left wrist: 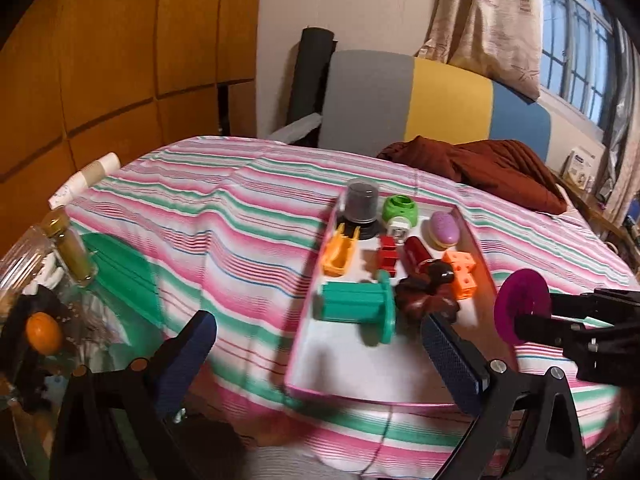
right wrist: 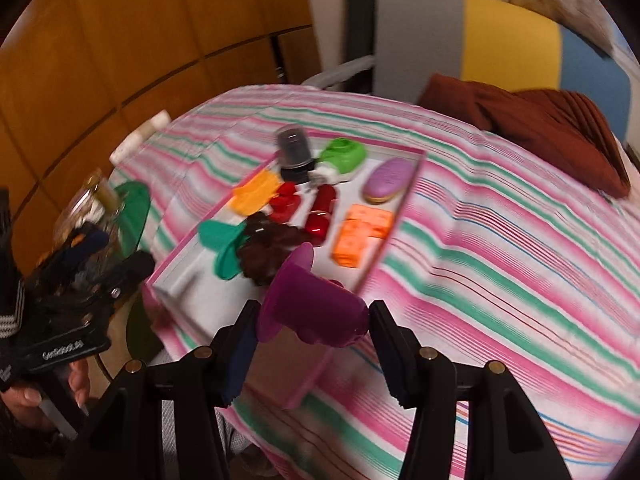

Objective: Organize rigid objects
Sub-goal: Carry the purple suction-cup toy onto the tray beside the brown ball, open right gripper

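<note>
A pink-rimmed white tray [left wrist: 332,344] [right wrist: 188,280] lies on the striped cloth. It holds a teal spool [left wrist: 360,306] [right wrist: 224,244], a dark brown flower-shaped piece [left wrist: 424,296] [right wrist: 268,252], orange cubes [left wrist: 462,274] [right wrist: 362,232], red pieces [left wrist: 388,256] [right wrist: 286,202], an orange scoop [left wrist: 340,256] [right wrist: 256,192], a purple oval [left wrist: 444,228] [right wrist: 390,180], a green round piece [left wrist: 400,210] [right wrist: 344,154] and a grey cylinder [left wrist: 360,202] [right wrist: 294,146]. My right gripper [right wrist: 312,332] [left wrist: 532,320] is shut on a purple spool [right wrist: 316,308] [left wrist: 522,308] above the tray's near right corner. My left gripper [left wrist: 316,360] is open and empty before the tray.
A glass jar [left wrist: 36,264] [right wrist: 92,208] and a green lid [left wrist: 124,268] [right wrist: 134,208] stand at the left edge of the table. A brown cloth [left wrist: 480,164] [right wrist: 540,120] lies at the far right, with a striped chair back [left wrist: 420,100] behind.
</note>
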A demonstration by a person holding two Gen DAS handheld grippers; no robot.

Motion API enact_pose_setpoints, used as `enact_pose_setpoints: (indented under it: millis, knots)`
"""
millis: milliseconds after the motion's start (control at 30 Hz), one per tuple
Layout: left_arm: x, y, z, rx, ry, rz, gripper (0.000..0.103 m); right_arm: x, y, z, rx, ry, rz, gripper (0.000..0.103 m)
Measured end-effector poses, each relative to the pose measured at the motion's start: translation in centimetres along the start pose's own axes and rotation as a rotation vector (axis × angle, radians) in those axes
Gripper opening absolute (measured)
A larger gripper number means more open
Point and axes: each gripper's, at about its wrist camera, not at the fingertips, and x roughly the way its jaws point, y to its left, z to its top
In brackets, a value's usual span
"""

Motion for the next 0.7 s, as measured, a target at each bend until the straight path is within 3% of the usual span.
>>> enact_pose_setpoints:
  millis: [333, 700]
  knots:
    - [0.3, 2.0, -0.1, -0.034, 0.031, 0.101, 0.103, 2.9, 3.7, 0.1, -0.116, 0.091, 0.011, 0.055]
    - [0.1, 2.7, -0.2, -0.049, 0.040, 0.153, 0.103, 3.7, 3.8, -0.6, -0.096, 0.137, 0.020, 0.056]
